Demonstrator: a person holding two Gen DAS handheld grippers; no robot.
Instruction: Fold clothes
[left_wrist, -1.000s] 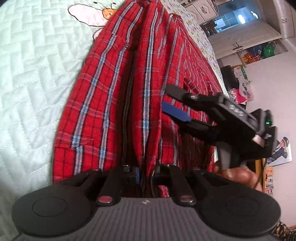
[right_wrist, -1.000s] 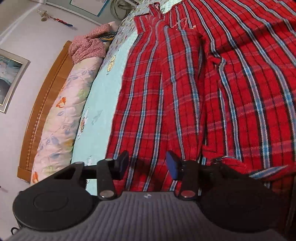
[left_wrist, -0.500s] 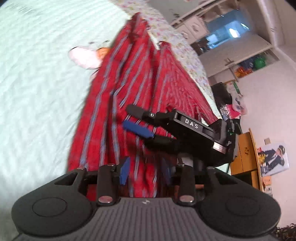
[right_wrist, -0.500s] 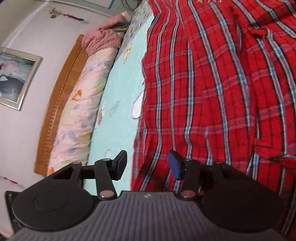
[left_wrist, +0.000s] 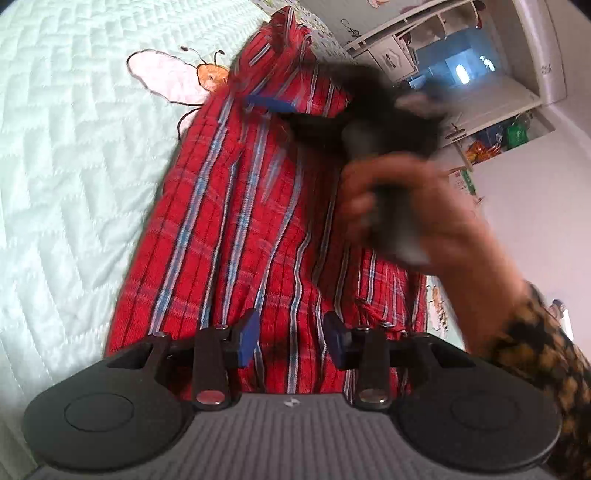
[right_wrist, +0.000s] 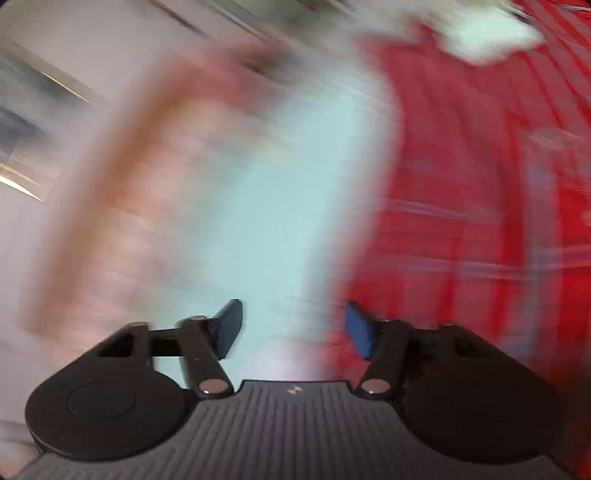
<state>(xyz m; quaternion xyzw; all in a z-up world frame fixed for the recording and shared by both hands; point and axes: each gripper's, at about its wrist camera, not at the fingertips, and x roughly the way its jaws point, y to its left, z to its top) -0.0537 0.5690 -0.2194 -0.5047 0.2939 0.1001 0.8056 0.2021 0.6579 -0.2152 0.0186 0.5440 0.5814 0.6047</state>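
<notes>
A red plaid shirt (left_wrist: 229, 221) lies lengthwise on the pale quilted bedspread (left_wrist: 74, 147), folded into a narrow strip. My left gripper (left_wrist: 291, 341) is open just above the shirt's near end, with fabric under the gap and nothing pressed by the pads. In the left wrist view, a hand (left_wrist: 424, 206) holds my right gripper (left_wrist: 284, 112), blurred, over the shirt's far part. The right wrist view is smeared by motion. There the right gripper (right_wrist: 293, 330) has its jaws closing with nothing between them, over the shirt's (right_wrist: 461, 221) left edge and the bedspread (right_wrist: 277, 184).
A bee print (left_wrist: 173, 77) marks the bedspread left of the shirt. White cabinets and shelves (left_wrist: 491, 92) stand beyond the bed at the upper right. A yellow-and-black patterned sleeve (left_wrist: 546, 350) crosses the right side. A blurred brown headboard (right_wrist: 92, 184) runs along the bed's far side.
My left gripper's jaws have parted and let go of the shirt's near end. The right gripper has swept fast from beside the left one toward the shirt's far part, blurring its view.
</notes>
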